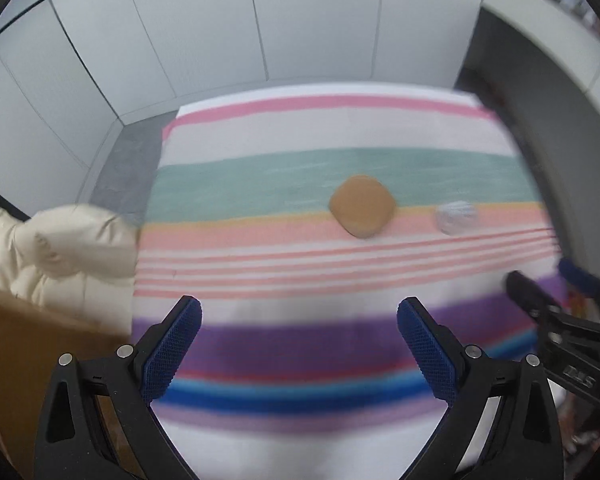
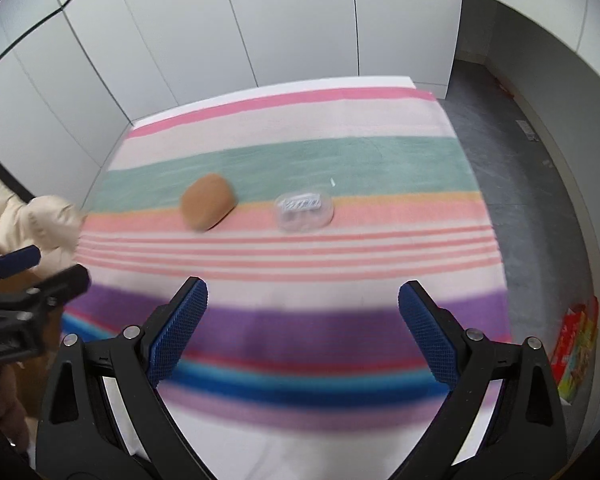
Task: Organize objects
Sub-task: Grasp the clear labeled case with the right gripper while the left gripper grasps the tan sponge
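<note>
The striped cloth (image 2: 300,152) looks like soft, matt woven fabric with a faintly fuzzy nap. On it, the tan sponge (image 2: 208,207) has a dull, smooth, slightly porous skin. Just beside the sponge, the clear case (image 2: 305,210) is glossy see-through plastic. Nearer than the sponge, the right gripper (image 2: 303,334) and left gripper (image 1: 299,346) have matt black plastic frames, shiny metal rivets, and blue fingers (image 1: 172,348) with a rough cross-hatched rubbery grip. Left of the cloth, the cream jacket (image 1: 60,248) is quilted, faintly sheened fabric.
</note>
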Demonstrator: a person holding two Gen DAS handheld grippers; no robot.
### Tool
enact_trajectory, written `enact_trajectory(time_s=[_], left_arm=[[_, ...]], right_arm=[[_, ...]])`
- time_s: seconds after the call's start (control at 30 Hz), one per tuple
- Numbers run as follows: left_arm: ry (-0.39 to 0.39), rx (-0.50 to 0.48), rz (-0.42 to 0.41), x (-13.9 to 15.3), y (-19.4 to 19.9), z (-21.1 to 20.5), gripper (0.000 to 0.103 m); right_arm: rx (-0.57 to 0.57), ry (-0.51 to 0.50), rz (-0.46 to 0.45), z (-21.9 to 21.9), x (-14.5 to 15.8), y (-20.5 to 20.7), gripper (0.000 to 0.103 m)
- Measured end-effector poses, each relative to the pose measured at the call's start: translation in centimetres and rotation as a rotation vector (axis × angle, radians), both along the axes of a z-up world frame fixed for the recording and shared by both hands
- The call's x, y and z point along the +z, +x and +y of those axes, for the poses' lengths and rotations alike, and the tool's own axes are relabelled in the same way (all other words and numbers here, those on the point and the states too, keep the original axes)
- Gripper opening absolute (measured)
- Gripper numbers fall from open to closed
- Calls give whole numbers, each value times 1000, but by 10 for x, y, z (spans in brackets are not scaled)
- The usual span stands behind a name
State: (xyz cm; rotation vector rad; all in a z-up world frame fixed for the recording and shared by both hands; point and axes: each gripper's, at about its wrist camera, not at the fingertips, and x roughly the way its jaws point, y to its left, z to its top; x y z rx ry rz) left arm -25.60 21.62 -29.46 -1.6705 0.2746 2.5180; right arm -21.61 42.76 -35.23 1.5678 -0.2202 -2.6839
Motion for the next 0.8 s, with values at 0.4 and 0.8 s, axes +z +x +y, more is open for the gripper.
enact_trajectory(time_s=[0.4,0.8], left_arm=[[113,92,-90,-65,-72,29,96],[95,44,-66,-90,-85,73,87]], right_arm=[[17,43,1,-6,-71,-81,82],[-42,18,69,25,-67,-65,61]])
